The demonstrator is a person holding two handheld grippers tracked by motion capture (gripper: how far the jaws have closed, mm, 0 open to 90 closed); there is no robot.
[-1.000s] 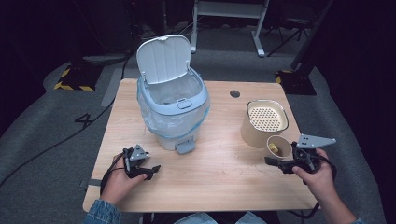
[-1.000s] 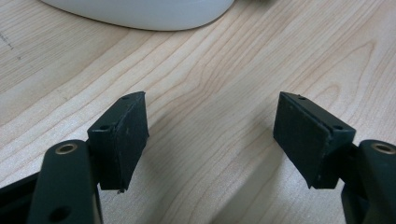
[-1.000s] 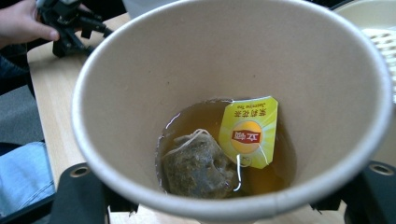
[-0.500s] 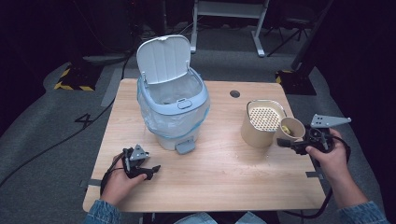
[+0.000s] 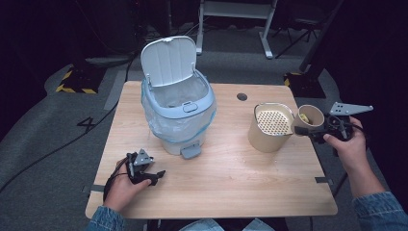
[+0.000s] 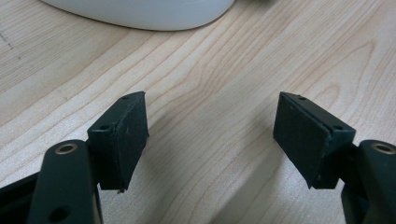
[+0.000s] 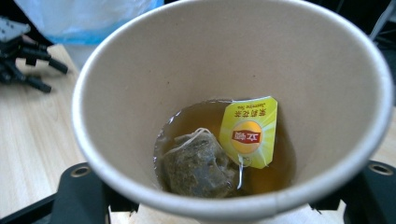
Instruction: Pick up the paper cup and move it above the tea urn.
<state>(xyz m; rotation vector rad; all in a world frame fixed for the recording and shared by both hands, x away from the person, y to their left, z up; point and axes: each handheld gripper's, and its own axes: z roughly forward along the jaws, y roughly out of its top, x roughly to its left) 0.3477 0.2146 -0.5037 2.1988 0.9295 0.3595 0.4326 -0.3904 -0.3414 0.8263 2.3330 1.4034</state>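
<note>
Near the table's right edge, pinching a paper cup (image 5: 309,118) low on its wall between the right gripper (image 5: 321,131) fingers, beside the strainer pot (image 5: 269,127). Handling light, thin-walled, crushable, sloshing tea (image 7: 219,154); gripping gently, keeping upright. Resting near the front left corner, left gripper (image 5: 144,172) fingers spreading empty.

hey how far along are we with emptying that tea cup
Done: the bin's lid is up, and the paper cup is lifted beside the strainer container. In hand: the right gripper holds the cup, tilted. Left: tea and the tea bag remain inside, so nothing is emptied. The left gripper rests open on the table.
</note>
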